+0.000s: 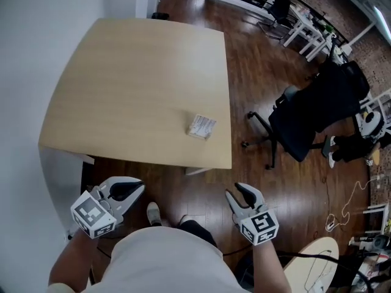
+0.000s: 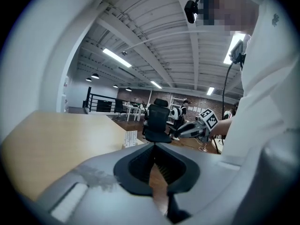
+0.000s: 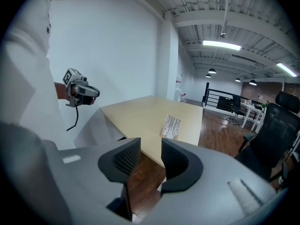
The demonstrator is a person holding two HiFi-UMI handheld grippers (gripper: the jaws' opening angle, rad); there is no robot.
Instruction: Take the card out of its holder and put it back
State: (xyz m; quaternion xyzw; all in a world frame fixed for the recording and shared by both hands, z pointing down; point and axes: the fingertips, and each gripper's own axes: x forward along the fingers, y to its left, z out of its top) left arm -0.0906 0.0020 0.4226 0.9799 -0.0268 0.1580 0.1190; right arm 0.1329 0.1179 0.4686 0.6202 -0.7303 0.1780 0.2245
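One pale wooden table (image 1: 134, 90), largest thing in view, bare but for a single small item toward its near right part. Dark plank floor (image 1: 269, 72) on every side. Black office chair (image 1: 317, 112) off to the right, well apart from the table, no part in the job.

Two handheld grippers low in the head view, both short of the table's near edge, close to the person's body. Left gripper (image 1: 129, 190): clenched tip to tip, nothing caught inside. Right gripper (image 1: 240, 195): released, jaws wide apart, only floor and table edge visible through the gap. Drawn back and empty, so likely resting either ahead of the reach or after the return; cannot tell which.

Smallest: card holder (image 1: 201, 126) on the table, just inside the right edge, with the printed card (image 3: 172, 123) standing in it at a slight lean. Well apart from both grippers. Probably set toward the near right so either hand can get to it. Likely calls for one gripper to steady the holder and the other to pinch the card's top edge. Light and thin, liable to slide or tip if pulled one-handed.
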